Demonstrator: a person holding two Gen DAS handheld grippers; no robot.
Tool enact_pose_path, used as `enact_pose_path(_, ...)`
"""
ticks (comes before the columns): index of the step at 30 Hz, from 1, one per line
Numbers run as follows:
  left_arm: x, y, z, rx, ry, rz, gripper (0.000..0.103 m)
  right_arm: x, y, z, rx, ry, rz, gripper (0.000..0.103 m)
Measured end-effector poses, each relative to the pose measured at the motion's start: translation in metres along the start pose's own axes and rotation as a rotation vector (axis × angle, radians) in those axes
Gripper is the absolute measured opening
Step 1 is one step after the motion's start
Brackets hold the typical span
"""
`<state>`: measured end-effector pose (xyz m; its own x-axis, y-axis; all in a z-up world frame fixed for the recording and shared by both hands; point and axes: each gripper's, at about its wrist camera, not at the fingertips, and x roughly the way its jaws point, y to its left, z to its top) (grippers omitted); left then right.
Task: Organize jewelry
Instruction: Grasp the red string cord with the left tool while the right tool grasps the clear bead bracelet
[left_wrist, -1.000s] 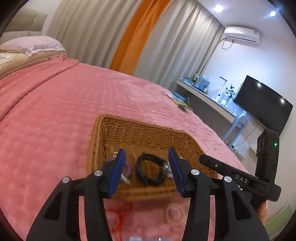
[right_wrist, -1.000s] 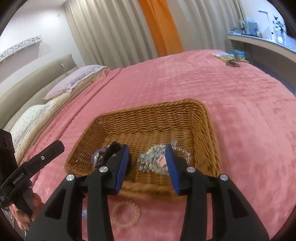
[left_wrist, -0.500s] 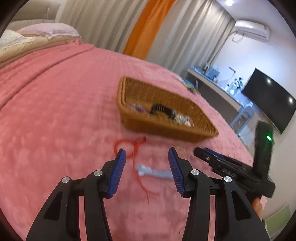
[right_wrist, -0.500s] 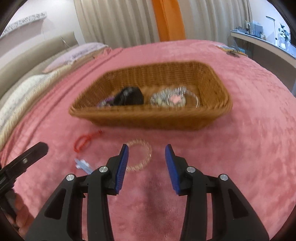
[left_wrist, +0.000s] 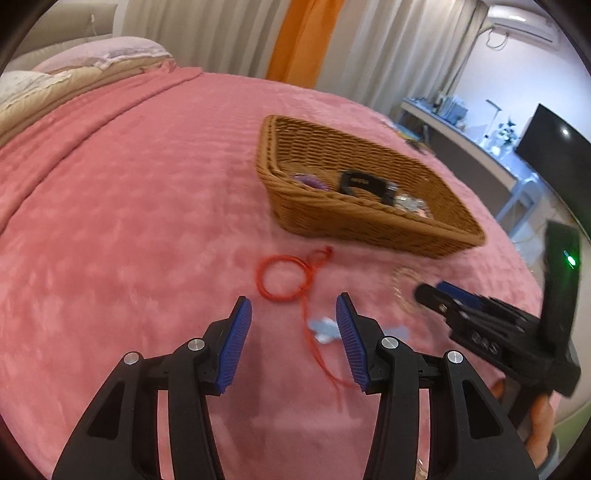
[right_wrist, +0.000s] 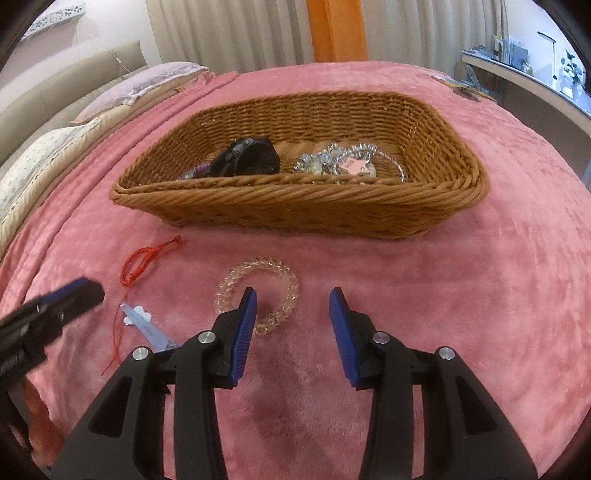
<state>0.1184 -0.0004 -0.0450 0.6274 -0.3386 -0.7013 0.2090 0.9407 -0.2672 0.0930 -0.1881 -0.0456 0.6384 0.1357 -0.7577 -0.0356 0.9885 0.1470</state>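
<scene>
Hovering: left gripper (left_wrist: 293, 310) and right gripper (right_wrist: 291, 304) above the pink bed (right_wrist: 480, 295), fingers of both part open, holding nothing.
Left fingers: red cord (left_wrist: 282, 277) just ahead; blue clip (left_wrist: 323, 328) between the tips.
Right fingers: clear bracelet (right_wrist: 284, 284) ahead, left finger partly covering it.
Basket (right_wrist: 295, 201): beyond, holding a black watch (right_wrist: 251, 155) and beads (right_wrist: 340, 162).

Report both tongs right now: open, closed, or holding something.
Left tongs: open, empty, over the red string bracelet and blue hair clip.
Right tongs: open, empty, over the clear bead bracelet.
</scene>
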Motion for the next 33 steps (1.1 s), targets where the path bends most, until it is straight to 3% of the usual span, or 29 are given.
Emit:
enact_pose_path(4,0.020,0.008,0.013,-0.003,0.032,0.040,0.045,0.005,0.000,0.002,-0.003,0.012,-0.010,0.038)
enact_pose_path(8,0.038,0.019,0.019,-0.059,0.076,0.020,0.045,0.008,0.003,0.003,-0.023,0.015,-0.026,0.038)
enact_pose_path(12,0.039,0.024,0.018,-0.072,0.071,0.003,0.045,0.008,0.008,0.003,-0.048,0.010,-0.046,0.032)
enact_pose_path(18,0.042,0.019,0.015,-0.027,0.065,0.044,0.044,0.008,0.012,0.003,-0.069,0.001,-0.064,0.030)
enact_pose_path(21,0.045,0.016,0.014,-0.010,0.063,0.080,0.032,0.008,0.013,0.002,-0.079,0.001,-0.061,0.026)
enact_pose_path(25,0.045,0.016,0.013,-0.015,0.057,0.097,0.007,0.006,0.019,0.000,-0.101,-0.001,-0.057,0.015)
enact_pose_path(33,0.040,0.015,0.009,-0.013,0.022,0.095,0.002,0.002,0.023,-0.004,-0.113,-0.010,-0.040,0.009)
